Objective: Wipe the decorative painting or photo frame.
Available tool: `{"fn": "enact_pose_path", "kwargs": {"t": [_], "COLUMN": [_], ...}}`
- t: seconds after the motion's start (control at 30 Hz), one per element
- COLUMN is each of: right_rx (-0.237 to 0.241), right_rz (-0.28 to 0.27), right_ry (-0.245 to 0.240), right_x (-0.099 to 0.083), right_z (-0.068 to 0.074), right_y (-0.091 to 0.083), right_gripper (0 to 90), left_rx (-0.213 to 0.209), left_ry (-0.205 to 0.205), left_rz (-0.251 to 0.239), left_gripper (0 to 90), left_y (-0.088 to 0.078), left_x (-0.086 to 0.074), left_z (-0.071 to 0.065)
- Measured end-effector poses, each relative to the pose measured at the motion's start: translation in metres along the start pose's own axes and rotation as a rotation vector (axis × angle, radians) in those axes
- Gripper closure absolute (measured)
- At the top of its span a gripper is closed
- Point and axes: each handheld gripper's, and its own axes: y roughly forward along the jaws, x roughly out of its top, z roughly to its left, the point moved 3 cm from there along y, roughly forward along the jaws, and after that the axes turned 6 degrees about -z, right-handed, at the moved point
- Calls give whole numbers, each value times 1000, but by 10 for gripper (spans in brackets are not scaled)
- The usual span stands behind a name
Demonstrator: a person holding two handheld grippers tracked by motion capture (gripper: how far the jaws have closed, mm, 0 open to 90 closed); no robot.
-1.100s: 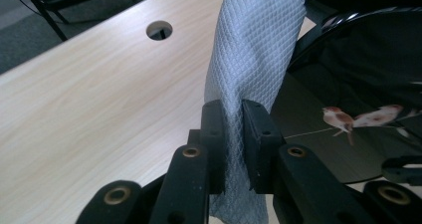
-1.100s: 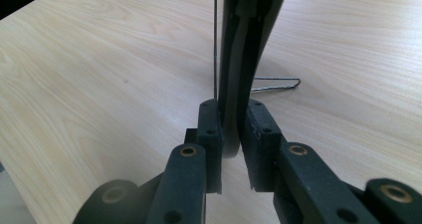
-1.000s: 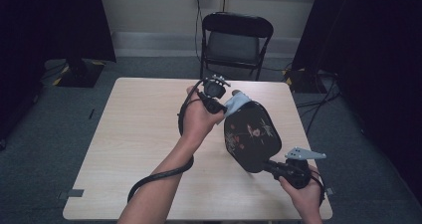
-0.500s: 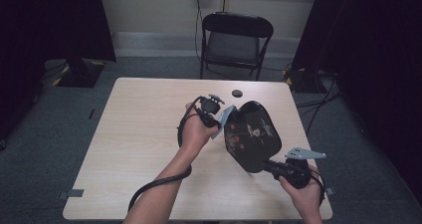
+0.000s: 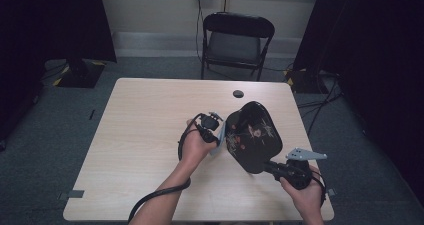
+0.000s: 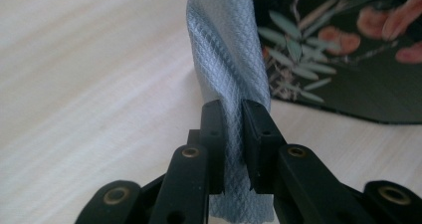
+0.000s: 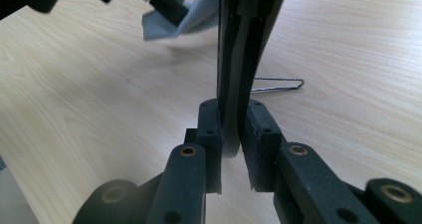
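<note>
A black lacquer tray (image 5: 252,135) with a flower pattern stands tilted on edge over the table. My right gripper (image 5: 268,166) is shut on its near rim; in the right gripper view the tray's edge (image 7: 244,45) runs up between the jaws of my right gripper (image 7: 233,119). My left gripper (image 5: 218,134) is shut on a grey-blue cloth (image 5: 218,144) at the tray's left side. In the left gripper view the cloth (image 6: 229,50) rises from the closed left gripper (image 6: 233,117) beside the patterned tray (image 6: 348,45), close to the tabletop.
The light wooden table (image 5: 150,115) has a dark round cable hole (image 5: 238,93) near its far edge. A black folding chair (image 5: 235,40) stands behind it. A thin wire loop (image 7: 278,84) lies on the table beyond the tray. Cables trail from both grippers.
My left hand has come down with the cloth along the tray's left side, toward the table. The right hand and the tray have stayed in place.
</note>
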Motion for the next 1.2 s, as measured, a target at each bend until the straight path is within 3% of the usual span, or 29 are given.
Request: {"fn": "enact_pose_path", "kwargs": {"t": [0.2,0.4,0.53,0.67,0.77,0.87,1.03,1.2], "right_rx": [2,2,0,-4,-8,-7,-3,17], "right_rz": [1,0,-2,-7,-5,1,10,14], "right_ry": [4,0,-17,-42,-42,-52,-63,-68], "right_x": [0,0,0,-2,-3,-4,-6,-8], "right_z": [0,0,1,2,1,0,-3,-3], "right_y": [0,0,0,-1,-2,-1,1,3], "right_gripper": [798,797,789,672,639,599,562,533], "left_rx": [-29,-26,0,37,73,81,89,75], "left_ry": [-11,-15,-42,-68,-94,-108,-130,-125], "left_rz": [28,26,5,-14,-24,-23,-30,-67], "left_gripper": [804,802,802,802,800,800,783,654], "left_y": [13,8,-2,-15,-24,-31,-37,-42], "left_x": [-12,-15,-21,-33,-41,-48,-56,-62], "left_z": [-4,-5,7,24,38,48,55,53]}}
